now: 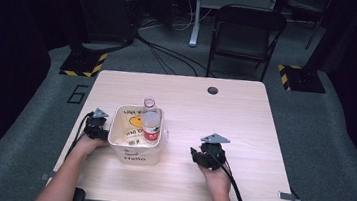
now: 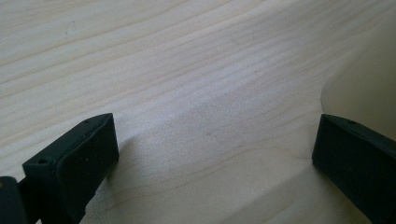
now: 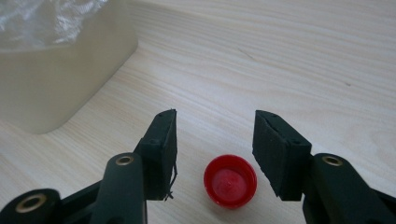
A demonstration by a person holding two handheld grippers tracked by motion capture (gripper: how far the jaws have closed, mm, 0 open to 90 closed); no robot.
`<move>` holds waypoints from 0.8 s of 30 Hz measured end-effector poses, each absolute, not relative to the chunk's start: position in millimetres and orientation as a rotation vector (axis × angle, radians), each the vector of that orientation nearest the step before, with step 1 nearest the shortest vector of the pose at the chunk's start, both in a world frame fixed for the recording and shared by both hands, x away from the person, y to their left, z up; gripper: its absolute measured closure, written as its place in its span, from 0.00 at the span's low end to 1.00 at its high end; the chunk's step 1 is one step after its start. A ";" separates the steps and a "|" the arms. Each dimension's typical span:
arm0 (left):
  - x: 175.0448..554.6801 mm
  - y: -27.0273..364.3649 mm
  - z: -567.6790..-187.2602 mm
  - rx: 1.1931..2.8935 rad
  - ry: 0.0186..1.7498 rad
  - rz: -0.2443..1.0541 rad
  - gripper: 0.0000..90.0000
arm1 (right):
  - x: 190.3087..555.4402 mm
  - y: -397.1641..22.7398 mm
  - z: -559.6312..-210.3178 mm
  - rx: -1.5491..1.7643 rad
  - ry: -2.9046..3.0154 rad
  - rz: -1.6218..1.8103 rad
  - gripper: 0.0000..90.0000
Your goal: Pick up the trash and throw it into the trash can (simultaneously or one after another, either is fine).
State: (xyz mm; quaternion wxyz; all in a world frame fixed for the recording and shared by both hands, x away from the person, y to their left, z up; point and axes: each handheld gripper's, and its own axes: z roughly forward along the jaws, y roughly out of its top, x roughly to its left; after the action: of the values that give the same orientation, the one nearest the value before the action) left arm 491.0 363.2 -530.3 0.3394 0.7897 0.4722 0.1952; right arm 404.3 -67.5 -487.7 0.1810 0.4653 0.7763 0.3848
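A red bottle cap [image 3: 230, 180] lies on the pale wood-grain bench [image 1: 245, 112] between the right gripper [image 3: 215, 147]'s released fingers, untouched. The left gripper [image 1: 97, 128], fingers spread, flanks a cream tub [image 1: 136, 149] reading "Hello", which holds a red-labelled bottle [image 1: 150, 122]. Grey carpet, cables and a black chair [image 1: 246, 34] lie beyond.

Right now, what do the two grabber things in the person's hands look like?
Each tool is black, with two flat, blocky black jaws. The left tool and the right tool each carry a grey three-cornered plate on top. A black cable trails back from each one along the forearm. Up close, the right tool's arms show small brass-coloured rivets. The forearms are bare, with no sleeves showing.
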 end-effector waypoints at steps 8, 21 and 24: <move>490.9 363.4 -530.0 2.061 1.229 0.504 0.00 | 402.9 -72.9 -498.5 1.343 2.194 1.063 0.55; 490.9 363.2 -530.2 2.058 1.230 0.507 0.00 | 403.6 -75.6 -510.6 1.374 2.212 1.035 0.57; 491.0 363.1 -530.5 2.055 1.229 0.509 0.00 | 403.9 -77.1 -512.2 1.376 2.215 1.024 0.58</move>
State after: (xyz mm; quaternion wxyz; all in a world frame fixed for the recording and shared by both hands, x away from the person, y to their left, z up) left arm 491.0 363.1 -530.5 0.3400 0.7894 0.4723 0.1955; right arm 403.9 -77.1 -512.2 0.1690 0.4841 0.7793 0.3604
